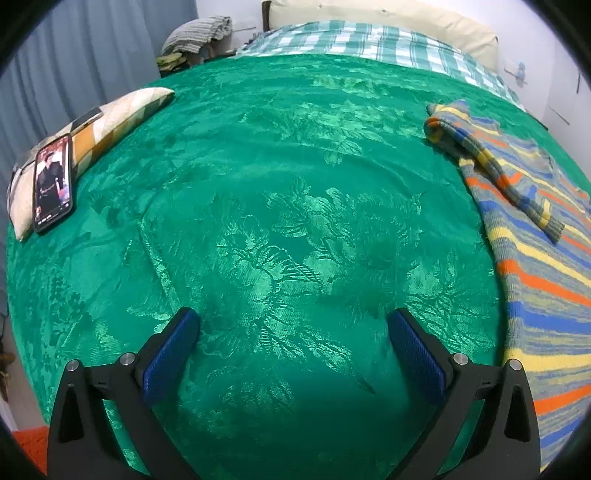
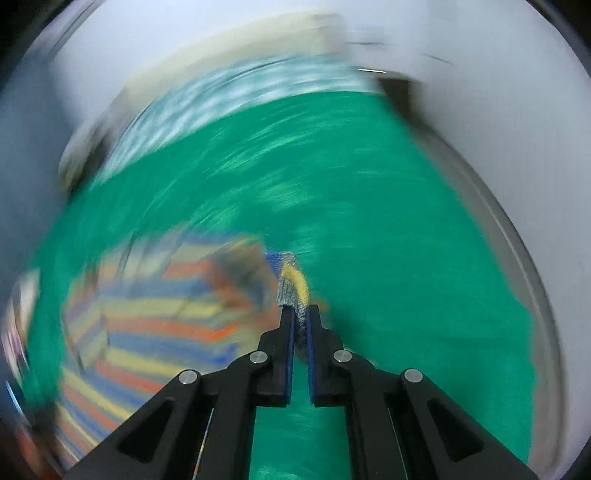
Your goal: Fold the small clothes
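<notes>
A small striped knit sweater (image 1: 535, 236), blue, yellow, orange and grey, lies on the green bedspread (image 1: 280, 206) at the right of the left wrist view, one sleeve folded across its body. My left gripper (image 1: 291, 325) is open and empty above bare bedspread, left of the sweater. In the blurred right wrist view my right gripper (image 2: 301, 314) is shut on a grey and yellow sleeve end (image 2: 293, 288) of the sweater (image 2: 155, 317), which spreads to the left of it.
A phone (image 1: 53, 181) with a lit screen leans on a patterned pillow (image 1: 92, 136) at the left bed edge. A checked blanket (image 1: 369, 44) and a cream pillow (image 1: 388, 18) lie at the head. A pile of clothes (image 1: 195, 37) sits beyond the bed.
</notes>
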The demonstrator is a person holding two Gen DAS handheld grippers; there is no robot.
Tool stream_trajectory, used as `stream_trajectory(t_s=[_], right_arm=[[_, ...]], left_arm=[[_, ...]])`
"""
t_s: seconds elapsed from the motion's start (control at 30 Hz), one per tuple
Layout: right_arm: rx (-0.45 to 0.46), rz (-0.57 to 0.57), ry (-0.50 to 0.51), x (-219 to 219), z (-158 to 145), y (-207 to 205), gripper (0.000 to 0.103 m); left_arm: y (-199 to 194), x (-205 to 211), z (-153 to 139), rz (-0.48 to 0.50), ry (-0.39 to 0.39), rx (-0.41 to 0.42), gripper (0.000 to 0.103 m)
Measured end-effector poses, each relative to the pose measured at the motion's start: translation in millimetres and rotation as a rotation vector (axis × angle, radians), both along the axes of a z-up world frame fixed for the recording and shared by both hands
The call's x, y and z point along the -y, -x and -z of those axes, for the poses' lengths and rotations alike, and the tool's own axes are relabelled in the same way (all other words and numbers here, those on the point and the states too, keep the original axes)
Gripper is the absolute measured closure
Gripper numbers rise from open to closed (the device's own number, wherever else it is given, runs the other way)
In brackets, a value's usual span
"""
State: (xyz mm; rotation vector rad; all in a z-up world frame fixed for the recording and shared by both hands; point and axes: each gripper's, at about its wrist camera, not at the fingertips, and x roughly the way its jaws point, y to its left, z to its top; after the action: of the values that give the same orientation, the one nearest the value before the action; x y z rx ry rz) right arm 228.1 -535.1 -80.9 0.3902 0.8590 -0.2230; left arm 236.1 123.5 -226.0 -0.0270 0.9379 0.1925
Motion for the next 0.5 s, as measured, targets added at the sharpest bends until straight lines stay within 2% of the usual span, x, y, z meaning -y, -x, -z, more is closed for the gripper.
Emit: stream_trajectory(t_s=[0.07,0.13,0.17,0.27,0.33,0.43,0.5], right_arm=[[-0.010,0.116,-0.056,37.4,3.0,19.9,0.098],[-0.039,0.204,-0.111,66.6,19.2,40.5,0.098],[-0.047,0.242,-0.169,76.5,30.5,49.3,0.098],[-0.025,0.321,-0.332,92.0,47.8,70.5,0.098],[0.008,0.354,-0.389,97.7,55.7,79.3,0.097],[0.019,0.340,-0.415,100.0,66.0,79.0,0.090],[0.023,0.302,-0.441,92.1,76.1,73.7,0.075]], left_arm=[[0.0,1.0,0.2,-0.002,-0.005,0.005,0.000],[0.9,1.3,0.3,-0.003,-0.008,0.011,0.000],[1.5,1.2,0.4,-0.003,-0.007,0.014,0.000],[3.3,0.2,0.6,-0.003,-0.001,0.020,0.000],[3.5,0.8,0.8,-0.003,-0.004,0.023,0.000],[3.5,1.6,1.0,-0.003,-0.010,0.026,0.000],[3.8,1.2,0.9,-0.003,-0.008,0.028,0.000]])
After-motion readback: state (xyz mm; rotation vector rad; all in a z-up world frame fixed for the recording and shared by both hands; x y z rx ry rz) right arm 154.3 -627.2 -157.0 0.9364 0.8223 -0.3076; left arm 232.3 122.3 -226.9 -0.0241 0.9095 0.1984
